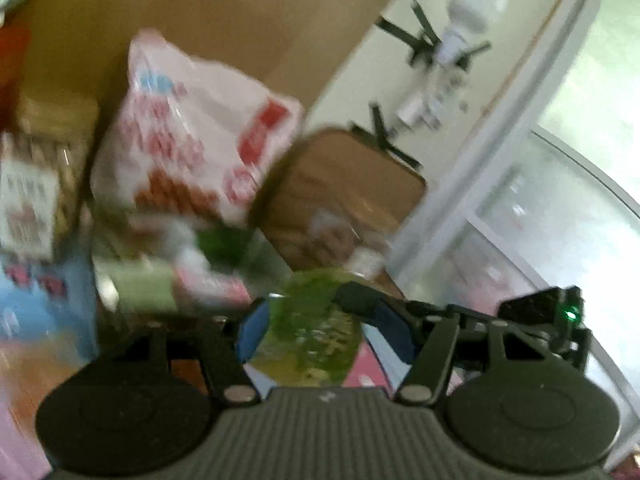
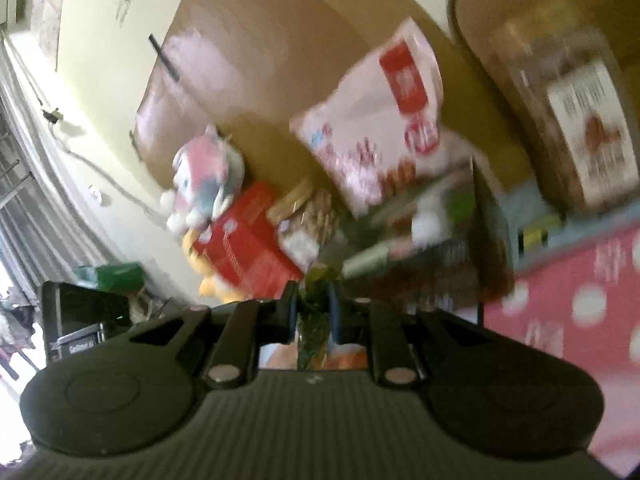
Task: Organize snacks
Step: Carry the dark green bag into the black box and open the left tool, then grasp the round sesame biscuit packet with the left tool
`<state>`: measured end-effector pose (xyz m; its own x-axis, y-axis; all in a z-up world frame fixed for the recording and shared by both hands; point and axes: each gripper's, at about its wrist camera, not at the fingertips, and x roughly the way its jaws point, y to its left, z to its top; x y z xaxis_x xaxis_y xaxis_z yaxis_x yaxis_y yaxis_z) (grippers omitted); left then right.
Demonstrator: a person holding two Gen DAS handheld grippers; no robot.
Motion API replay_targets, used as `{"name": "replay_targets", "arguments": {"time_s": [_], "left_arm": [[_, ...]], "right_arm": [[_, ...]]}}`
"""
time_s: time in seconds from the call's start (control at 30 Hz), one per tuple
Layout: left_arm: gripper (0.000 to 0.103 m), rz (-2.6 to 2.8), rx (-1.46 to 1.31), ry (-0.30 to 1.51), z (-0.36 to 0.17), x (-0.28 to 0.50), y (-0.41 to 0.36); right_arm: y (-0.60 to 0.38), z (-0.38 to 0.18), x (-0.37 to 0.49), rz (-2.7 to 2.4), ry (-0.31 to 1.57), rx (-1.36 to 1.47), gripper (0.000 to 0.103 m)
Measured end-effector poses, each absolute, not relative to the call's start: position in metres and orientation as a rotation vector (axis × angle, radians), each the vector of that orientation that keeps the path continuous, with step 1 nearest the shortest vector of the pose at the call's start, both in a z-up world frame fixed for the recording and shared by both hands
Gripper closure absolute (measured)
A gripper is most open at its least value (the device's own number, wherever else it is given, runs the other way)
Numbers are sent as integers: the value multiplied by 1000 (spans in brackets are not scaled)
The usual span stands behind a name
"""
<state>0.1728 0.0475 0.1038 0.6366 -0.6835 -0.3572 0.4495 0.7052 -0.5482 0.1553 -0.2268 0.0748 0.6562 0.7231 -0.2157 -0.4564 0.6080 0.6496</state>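
A pink, white-dotted cloth (image 2: 560, 300) is covering the desk, and a broad sheet of brown cardboard (image 2: 256, 60) is leaning against the pale wall behind it. Going from the left in the right wrist view, a soft pink-and-white plush toy (image 2: 208, 176) is sitting beside a red box (image 2: 248, 248), then a crinkly white-and-red snack bag (image 2: 384, 120) is standing tilted against the cardboard, and a clear jar (image 2: 568, 120) with a paper label is resting at the far right. The left tool (image 1: 320, 320) is clamped on a glossy green packet (image 1: 316, 332) across its flat width. The right tool (image 2: 314, 308) is pinching the same packet's thin edge, jaws nearly together. Everything is blurring.
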Motion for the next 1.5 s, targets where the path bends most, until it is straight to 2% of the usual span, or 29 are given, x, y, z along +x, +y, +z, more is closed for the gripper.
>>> {"name": "replay_targets", "arguments": {"time_s": [0.27,0.33,0.37,0.4,0.43,0.63,0.67,0.9,1.1,1.17,1.3,1.37,1.4,1.43,1.47,1.5], "left_arm": [[40,-525,-419,604,96,238,49],[40,-499,-413,619,90,242,46],[40,-496,-412,625,88,241,45],[40,-497,-409,627,87,240,45],[40,-494,-399,624,86,236,45],[38,-465,-359,575,95,196,65],[35,-452,-359,563,97,184,75],[32,-247,-402,615,86,137,158],[17,-242,-487,709,53,127,180],[13,-251,-515,727,42,130,180],[13,-277,-566,745,25,136,179],[16,-288,-591,760,17,141,175],[23,-289,-596,768,14,143,172],[30,-290,-598,782,9,146,170],[43,-297,-602,807,3,150,167],[45,-293,-605,814,-1,151,166]], "right_arm": [[-218,73,230,568,449,582,84],[-210,69,240,506,445,491,80],[-203,68,242,452,435,399,77],[-199,68,242,411,422,324,57],[-199,67,240,383,398,285,47],[-217,76,198,396,285,297,47],[-218,76,188,428,290,306,47],[-177,55,138,655,436,194,48],[-118,39,137,774,543,108,48],[-103,37,140,797,556,56,43],[-75,31,144,804,581,-82,38],[-61,27,149,819,600,-133,33],[-56,24,153,822,607,-157,29],[-52,21,155,826,611,-169,29],[-48,19,158,833,620,-169,30],[-45,17,162,849,639,-163,32]]}}
